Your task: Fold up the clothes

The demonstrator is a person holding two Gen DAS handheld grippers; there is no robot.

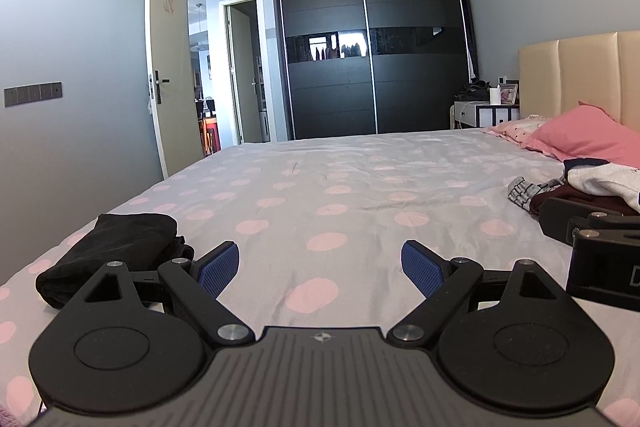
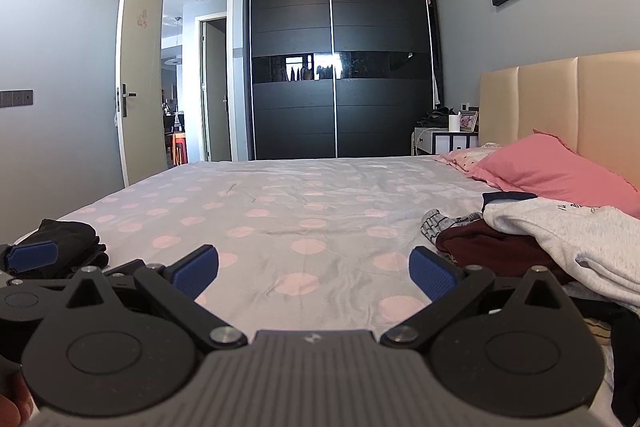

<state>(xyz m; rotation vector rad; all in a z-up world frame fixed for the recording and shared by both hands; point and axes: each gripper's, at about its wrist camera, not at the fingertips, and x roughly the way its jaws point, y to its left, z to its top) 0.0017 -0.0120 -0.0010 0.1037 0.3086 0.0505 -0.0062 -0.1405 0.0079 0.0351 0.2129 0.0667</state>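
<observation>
A folded black garment (image 1: 112, 251) (image 2: 68, 247) lies on the bed at the left. A loose pile of clothes (image 2: 560, 247) (image 1: 600, 183) lies at the right: a light grey sweatshirt over a maroon piece, with a grey patterned sock (image 2: 434, 223) beside it. My left gripper (image 1: 320, 269) hovers open over the spotted sheet, just right of the black garment, nothing between its blue pads. My right gripper (image 2: 314, 273) is open too, just left of the pile, holding nothing. Part of the right gripper's body (image 1: 592, 239) shows in the left wrist view.
The bed (image 2: 300, 211) has a grey sheet with pink dots, a pink pillow (image 2: 552, 175) and a beige headboard (image 2: 560, 99). Beyond stand a dark wardrobe (image 2: 340, 67), a bedside table (image 2: 444, 139) and an open door (image 2: 136, 75).
</observation>
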